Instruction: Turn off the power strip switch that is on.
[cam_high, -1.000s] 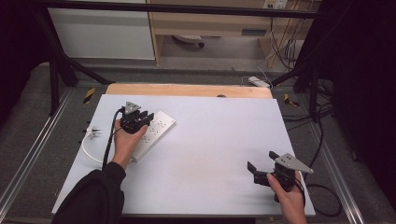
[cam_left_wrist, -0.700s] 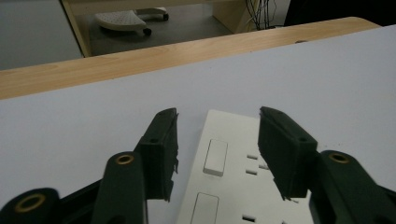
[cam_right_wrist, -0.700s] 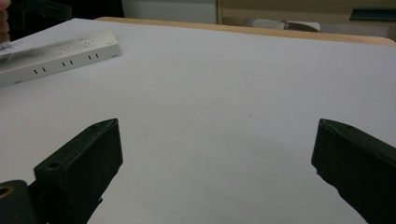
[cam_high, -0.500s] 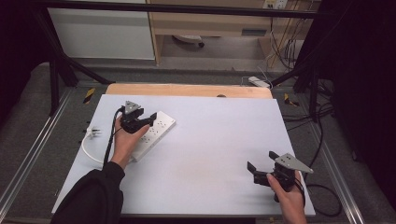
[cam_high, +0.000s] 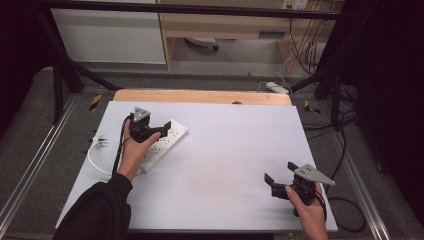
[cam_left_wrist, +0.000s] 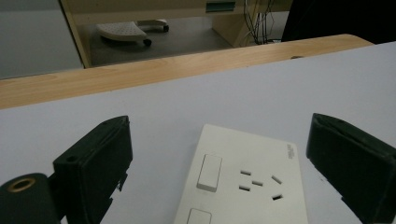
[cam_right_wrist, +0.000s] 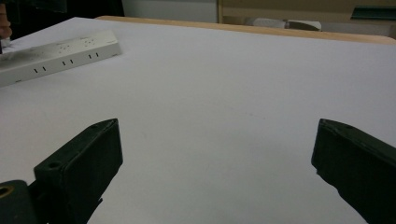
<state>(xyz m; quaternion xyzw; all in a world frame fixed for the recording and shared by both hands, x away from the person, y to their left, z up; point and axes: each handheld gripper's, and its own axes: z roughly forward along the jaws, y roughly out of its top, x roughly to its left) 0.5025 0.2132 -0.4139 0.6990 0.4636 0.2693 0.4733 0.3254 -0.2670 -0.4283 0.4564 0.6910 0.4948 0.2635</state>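
High view: one power strip (cam_high: 162, 144), two grippers, left gripper (cam_high: 152, 131) over it

power strip (cam_high: 162, 145) | white, long, multi-socket | flat, diagonal | table's left-rear area | white cord (cam_high: 95, 162) trailing left

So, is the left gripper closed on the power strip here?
No: in the left gripper view the left gripper stands wide open, its jaws apart on either side of the power strip.

The small print on the power strip (cam_left_wrist: 252, 182) is too blurred to read
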